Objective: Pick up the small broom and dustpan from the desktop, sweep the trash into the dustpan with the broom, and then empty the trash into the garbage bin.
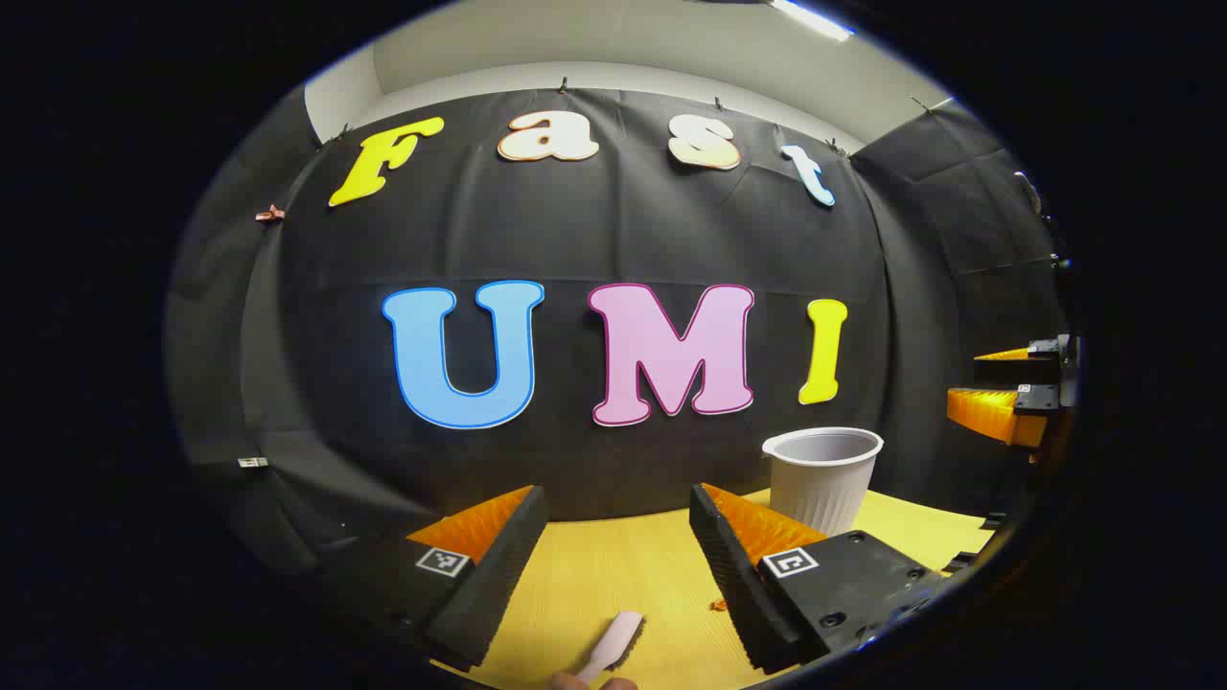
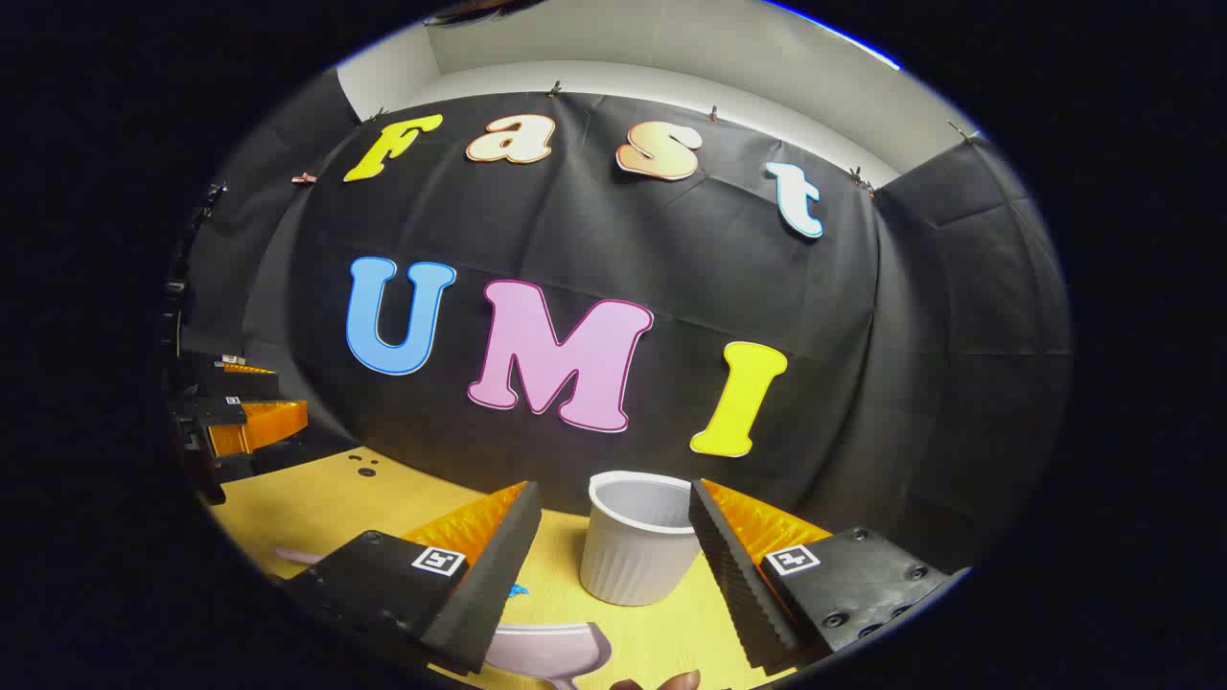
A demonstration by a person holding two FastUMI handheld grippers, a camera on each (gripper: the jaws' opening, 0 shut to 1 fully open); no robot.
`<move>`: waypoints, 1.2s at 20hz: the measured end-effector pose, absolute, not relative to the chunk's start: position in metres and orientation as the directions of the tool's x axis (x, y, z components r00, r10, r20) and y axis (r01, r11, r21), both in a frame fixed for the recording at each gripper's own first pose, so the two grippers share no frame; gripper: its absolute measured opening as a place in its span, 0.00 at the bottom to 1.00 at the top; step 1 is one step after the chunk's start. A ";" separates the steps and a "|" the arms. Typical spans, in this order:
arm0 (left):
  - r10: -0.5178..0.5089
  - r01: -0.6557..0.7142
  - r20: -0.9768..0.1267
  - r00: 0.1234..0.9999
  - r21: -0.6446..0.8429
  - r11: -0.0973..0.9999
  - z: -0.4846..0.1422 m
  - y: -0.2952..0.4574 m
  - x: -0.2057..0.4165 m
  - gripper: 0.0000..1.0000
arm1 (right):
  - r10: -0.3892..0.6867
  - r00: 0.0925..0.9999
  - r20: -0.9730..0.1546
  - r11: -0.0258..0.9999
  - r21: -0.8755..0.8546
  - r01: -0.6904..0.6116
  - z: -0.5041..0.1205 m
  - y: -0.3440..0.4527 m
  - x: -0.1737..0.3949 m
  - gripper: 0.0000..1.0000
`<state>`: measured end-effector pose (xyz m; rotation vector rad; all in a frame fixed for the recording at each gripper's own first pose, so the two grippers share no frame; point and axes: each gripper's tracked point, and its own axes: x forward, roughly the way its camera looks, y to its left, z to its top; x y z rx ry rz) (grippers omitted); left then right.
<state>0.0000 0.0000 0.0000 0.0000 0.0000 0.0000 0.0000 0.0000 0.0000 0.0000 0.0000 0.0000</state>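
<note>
My left gripper point(image 1: 618, 508) hangs open over the yellow desktop point(image 1: 594, 575). A pale pink handle point(image 1: 613, 644) lies on the wood low between its fingers; whether it belongs to the broom or the dustpan I cannot tell. The white ribbed garbage bin point(image 1: 824, 474) stands upright to its right. A small orange scrap point(image 1: 717, 604) lies by the right finger. My right gripper point(image 2: 613, 503) is open too, with the bin point(image 2: 637, 551) just beyond its fingers. A pink dustpan point(image 2: 551, 647) lies below them, and a blue scrap point(image 2: 518, 589) rests near the left finger.
Black cloth walls close the desk at the back and sides. The right gripper point(image 1: 1016, 393) shows at the far right of the left gripper view, the left gripper point(image 2: 240, 412) at the far left of the right one. A pink tip point(image 2: 297, 554) lies left on the desktop point(image 2: 364, 508).
</note>
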 end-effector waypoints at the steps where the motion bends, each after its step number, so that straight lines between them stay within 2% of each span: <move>1: -0.002 0.002 0.000 1.000 -0.001 1.000 0.002 0.001 -0.001 0.95 | 0.002 1.000 -0.001 1.000 -0.001 -0.002 0.000 0.001 -0.001 0.97; 17: -0.011 0.011 -0.012 1.000 0.006 1.000 -0.003 0.002 -0.004 0.95 | 0.019 0.999 -0.028 1.000 -0.001 -0.019 -0.010 0.006 -0.001 0.97; 20: -0.010 0.011 -0.020 1.000 0.011 1.000 -0.008 0.002 -0.005 0.95 | 0.058 0.992 -0.108 0.998 -0.004 -0.059 -0.032 0.011 -0.004 0.97; 24: -0.014 0.014 -0.033 0.999 0.009 1.000 -0.015 0.002 -0.008 0.95 | 0.189 0.926 -0.326 0.981 0.022 -0.193 -0.097 0.025 -0.024 0.97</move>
